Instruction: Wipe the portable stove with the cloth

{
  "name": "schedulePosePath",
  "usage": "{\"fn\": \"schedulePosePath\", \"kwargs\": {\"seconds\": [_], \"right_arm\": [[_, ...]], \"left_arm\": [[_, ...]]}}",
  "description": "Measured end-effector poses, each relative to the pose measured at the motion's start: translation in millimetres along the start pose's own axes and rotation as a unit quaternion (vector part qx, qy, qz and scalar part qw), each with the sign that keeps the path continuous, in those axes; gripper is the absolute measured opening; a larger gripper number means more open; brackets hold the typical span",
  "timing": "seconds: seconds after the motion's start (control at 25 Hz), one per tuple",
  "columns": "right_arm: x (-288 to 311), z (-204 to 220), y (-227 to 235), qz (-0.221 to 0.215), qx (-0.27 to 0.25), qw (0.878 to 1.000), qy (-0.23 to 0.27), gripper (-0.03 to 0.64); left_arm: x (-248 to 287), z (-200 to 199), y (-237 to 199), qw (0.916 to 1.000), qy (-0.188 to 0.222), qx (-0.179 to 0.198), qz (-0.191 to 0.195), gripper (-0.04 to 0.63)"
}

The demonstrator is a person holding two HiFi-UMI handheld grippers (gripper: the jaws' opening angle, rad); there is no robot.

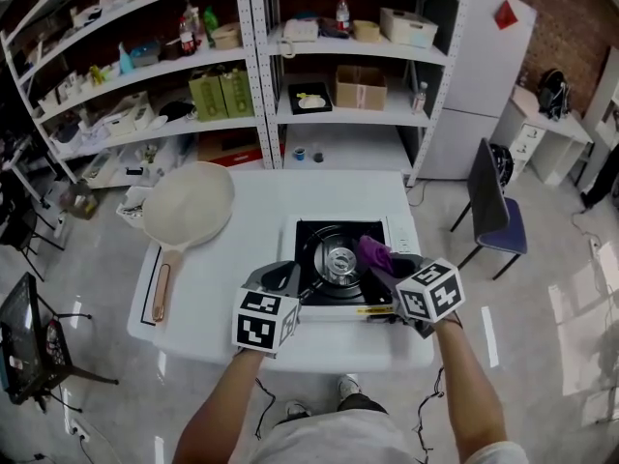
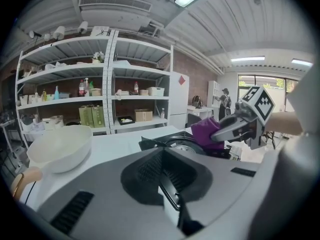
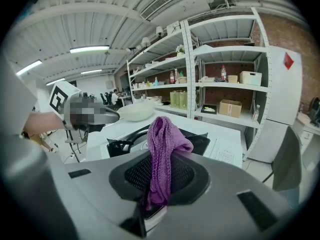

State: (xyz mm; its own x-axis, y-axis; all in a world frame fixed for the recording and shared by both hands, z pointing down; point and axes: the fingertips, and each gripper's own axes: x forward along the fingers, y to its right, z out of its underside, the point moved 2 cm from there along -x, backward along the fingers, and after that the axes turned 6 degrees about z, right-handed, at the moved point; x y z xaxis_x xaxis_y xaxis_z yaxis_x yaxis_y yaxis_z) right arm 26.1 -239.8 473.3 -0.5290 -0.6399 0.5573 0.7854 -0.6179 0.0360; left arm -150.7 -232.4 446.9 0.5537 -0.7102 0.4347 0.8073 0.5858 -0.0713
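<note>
1. The person is standing at the near edge of the white table [image 1: 232, 288], gripping a two-jaw tool in each hand.
2. The portable stove [image 1: 311, 240] is sitting on the right half of the table, black on top, with a round burner [image 1: 339, 260] in the middle.
3. The right gripper [image 1: 385, 267] is clenching the purple cloth [image 1: 373, 252]. In the right gripper view the cloth [image 3: 161, 149] is bunching up from between the jaws in a tall fold.
4. The cloth is hanging over the stove top just right of the burner; I cannot tell whether it is touching the surface.
5. The left gripper [image 1: 288, 278] is waiting at the stove's near left corner, its jaws pressed together on nothing.
6. A pale frying pan [image 1: 189, 206] is lying on the far left of the table, well apart from the stove, its handle pointing toward the near edge.
7. Loaded white shelving [image 1: 261, 75] is standing beyond the table.
</note>
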Motion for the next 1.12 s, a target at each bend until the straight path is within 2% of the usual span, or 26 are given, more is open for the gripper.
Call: {"fn": "schedulePosePath", "kwargs": {"seconds": [0.12,0.24,0.6,0.92,1.12], "right_arm": [[-2,0,1,0.004,-0.004,1.0,0.0,0.061],[-5,-8,6,0.015,-0.03,0.999,0.002,0.061],[-15,-59,35,0.018,-0.091,0.995,0.023,0.061],[10,-109,42,-0.019,-0.115,0.992,0.048,0.061],[40,-133,31,-0.056,-0.127,0.989,0.053,0.061]], "left_arm": [[2,0,3,1.0,-0.003,-0.001,0.003,0.003],[4,1,3,1.0,-0.005,0.0,0.002,0.003],[10,-4,-5,0.9998,-0.004,-0.007,-0.015,0.003],[15,-8,-19,0.9988,-0.009,-0.015,-0.045,0.003],[16,-6,-27,0.9977,-0.015,-0.02,-0.063,0.003]]}}
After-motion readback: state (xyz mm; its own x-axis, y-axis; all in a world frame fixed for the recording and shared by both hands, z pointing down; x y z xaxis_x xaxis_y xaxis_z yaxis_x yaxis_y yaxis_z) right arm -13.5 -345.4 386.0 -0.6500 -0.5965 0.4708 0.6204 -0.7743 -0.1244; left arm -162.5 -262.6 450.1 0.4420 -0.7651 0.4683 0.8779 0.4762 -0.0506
